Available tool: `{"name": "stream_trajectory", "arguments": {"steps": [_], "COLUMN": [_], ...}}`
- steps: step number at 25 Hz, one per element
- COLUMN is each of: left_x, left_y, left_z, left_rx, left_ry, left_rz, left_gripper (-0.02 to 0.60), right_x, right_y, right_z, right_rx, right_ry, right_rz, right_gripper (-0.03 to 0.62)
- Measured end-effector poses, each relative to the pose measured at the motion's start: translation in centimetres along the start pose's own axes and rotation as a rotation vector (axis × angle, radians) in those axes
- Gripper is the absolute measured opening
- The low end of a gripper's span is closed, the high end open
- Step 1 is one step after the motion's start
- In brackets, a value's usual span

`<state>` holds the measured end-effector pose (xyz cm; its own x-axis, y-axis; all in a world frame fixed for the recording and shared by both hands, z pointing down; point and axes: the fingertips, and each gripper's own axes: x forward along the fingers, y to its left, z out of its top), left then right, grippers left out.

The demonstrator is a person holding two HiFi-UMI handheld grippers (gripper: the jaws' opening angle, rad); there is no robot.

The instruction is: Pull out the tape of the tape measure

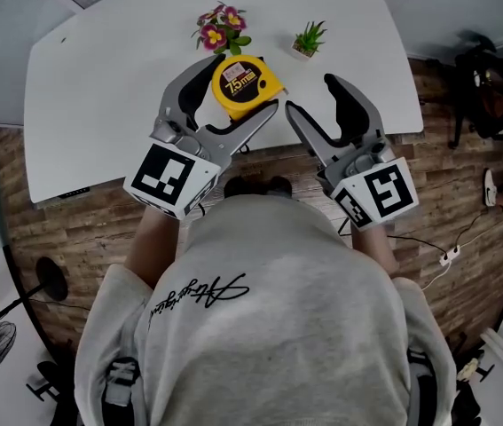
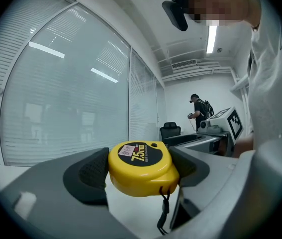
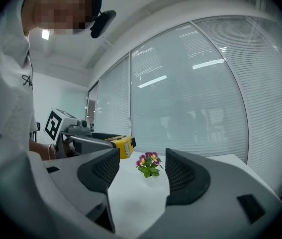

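Tape measure (image 2: 141,167): was clamped in the left tool (image 1: 240,87) over the surface (image 1: 118,78), no tape yet drawn; right tool (image 1: 311,96) stood empty beside it, jaws apart, so the whole pull remained.

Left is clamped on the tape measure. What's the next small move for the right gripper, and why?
Probably slide the right gripper toward the facing end of the tape measure. Its jaws stand open and empty just beside it, while the left gripper clamps the yellow case, with no tape drawn yet.
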<state>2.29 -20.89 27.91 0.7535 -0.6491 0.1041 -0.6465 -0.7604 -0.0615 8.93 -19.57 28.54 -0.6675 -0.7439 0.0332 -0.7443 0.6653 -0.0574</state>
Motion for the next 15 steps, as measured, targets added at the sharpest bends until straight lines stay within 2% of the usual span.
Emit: {"name": "stream_trajectory", "arguments": {"steps": [4,10,15], "left_x": [-0.3,-0.7,-0.9], "left_y": [-0.2,-0.3,-0.1], "left_z": [0.7,1.2,1.5], "left_rx": [-0.002,0.015,0.025], "left_ry": [-0.019,-0.033,-0.052], "left_rz": [-0.006,-0.016,-0.02], "left_gripper": [0.373,0.374,0.373], "right_x": [0.6,1.2,1.3], "right_y": [0.7,2.2,3.2], "right_z": [0.7,1.6,2.0], "right_rx": [-0.056,-0.131,-0.214], "right_ry": [-0.003,-0.028,-0.035], "right_rz": [0.021,0.073,0.075], "right_gripper": [0.241,0.139,0.069]}}
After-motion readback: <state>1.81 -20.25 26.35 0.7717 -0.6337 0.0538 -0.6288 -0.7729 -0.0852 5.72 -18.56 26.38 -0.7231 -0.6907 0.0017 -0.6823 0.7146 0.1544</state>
